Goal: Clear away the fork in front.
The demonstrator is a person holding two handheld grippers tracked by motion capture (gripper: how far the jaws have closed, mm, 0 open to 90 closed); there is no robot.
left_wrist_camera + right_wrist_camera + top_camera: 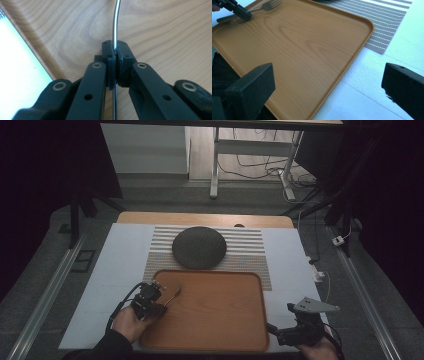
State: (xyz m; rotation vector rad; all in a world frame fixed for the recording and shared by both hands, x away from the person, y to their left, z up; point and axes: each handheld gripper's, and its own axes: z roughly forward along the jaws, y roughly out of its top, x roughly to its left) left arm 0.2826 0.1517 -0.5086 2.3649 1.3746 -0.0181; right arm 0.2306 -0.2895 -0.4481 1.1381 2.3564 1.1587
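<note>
The left gripper (159,292) is clamped on the thin metal handle of a fork (173,294); in the left gripper view the jaws are seen pressed together with the handle (115,30) pinched between the pads and running out past them at twelve o'clock. In the high view the fork is held over the near left part of a wooden tray (220,330), its head pointing toward one o'clock from the gripper, and whether it touches the tray floor cannot be told. In the right gripper view the same fork (265,7) is seen at the far left corner of the tray (312,65), gripped by the left gripper (244,14), with its tines toward the tray's middle.

The right gripper (280,332) is released: in the right gripper view its two black jaws are spread wide apart with nothing between them, above the tray's near right edge and the white table cover (367,100). In the high view it is held just off the tray's right side, at about four o'clock from the tray's centre, well apart from the fork.

Beyond the tray, at twelve o'clock, a dark round mat (199,247) is laid on a striped placemat (250,247), and the tray's far edge overlaps that placemat. All of it is set on the white table cover (115,270).
</note>
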